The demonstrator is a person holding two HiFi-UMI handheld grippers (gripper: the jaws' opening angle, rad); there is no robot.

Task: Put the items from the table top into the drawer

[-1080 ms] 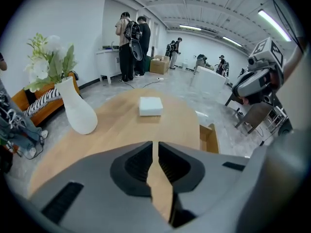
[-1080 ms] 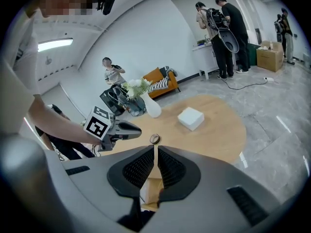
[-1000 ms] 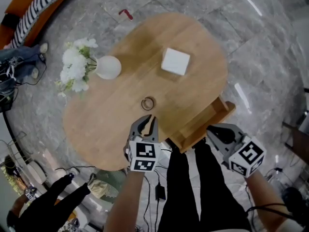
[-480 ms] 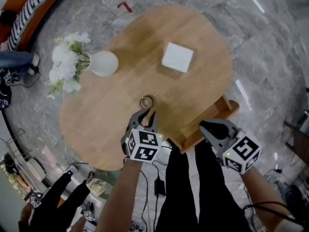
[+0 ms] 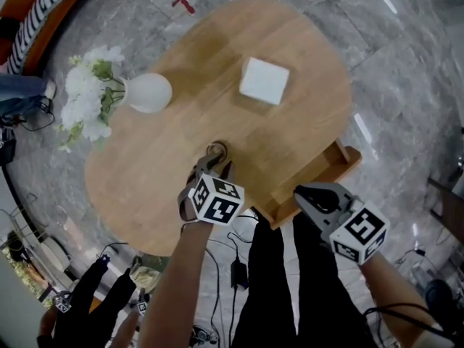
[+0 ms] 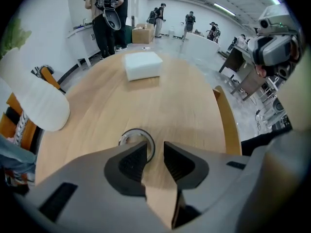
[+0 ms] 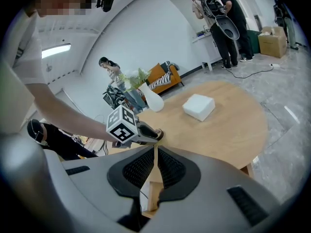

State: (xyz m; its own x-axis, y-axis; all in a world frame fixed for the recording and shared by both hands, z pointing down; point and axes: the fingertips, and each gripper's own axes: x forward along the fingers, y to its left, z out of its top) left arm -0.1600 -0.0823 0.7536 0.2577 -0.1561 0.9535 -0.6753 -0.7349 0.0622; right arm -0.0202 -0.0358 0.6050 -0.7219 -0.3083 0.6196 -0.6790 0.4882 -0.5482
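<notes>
A small dark ring (image 5: 217,150) lies on the wooden table (image 5: 174,194) near its front edge. My left gripper (image 5: 212,168) points steeply down right over it. In the left gripper view the ring (image 6: 130,134) sits at the tips, with the left finger (image 6: 129,161) over it and its right rim in the narrow gap. The left gripper (image 6: 155,154) is open. A white box (image 5: 263,80) rests further back. My right gripper (image 5: 303,195) is shut and empty, hovering beside the open drawer (image 5: 326,171). In the right gripper view, the right gripper (image 7: 154,163) points at the table.
A white vase (image 5: 148,93) with white flowers (image 5: 85,100) stands at the table's left. My dark trousers (image 5: 290,281) are below the drawer. Cables and a person's dark sleeve (image 5: 87,303) lie on the grey floor. People stand far off in the room (image 6: 107,18).
My left gripper has come down and tilted steeper, its tips now at the ring. The right gripper has sunk a little beside the drawer, still shut.
</notes>
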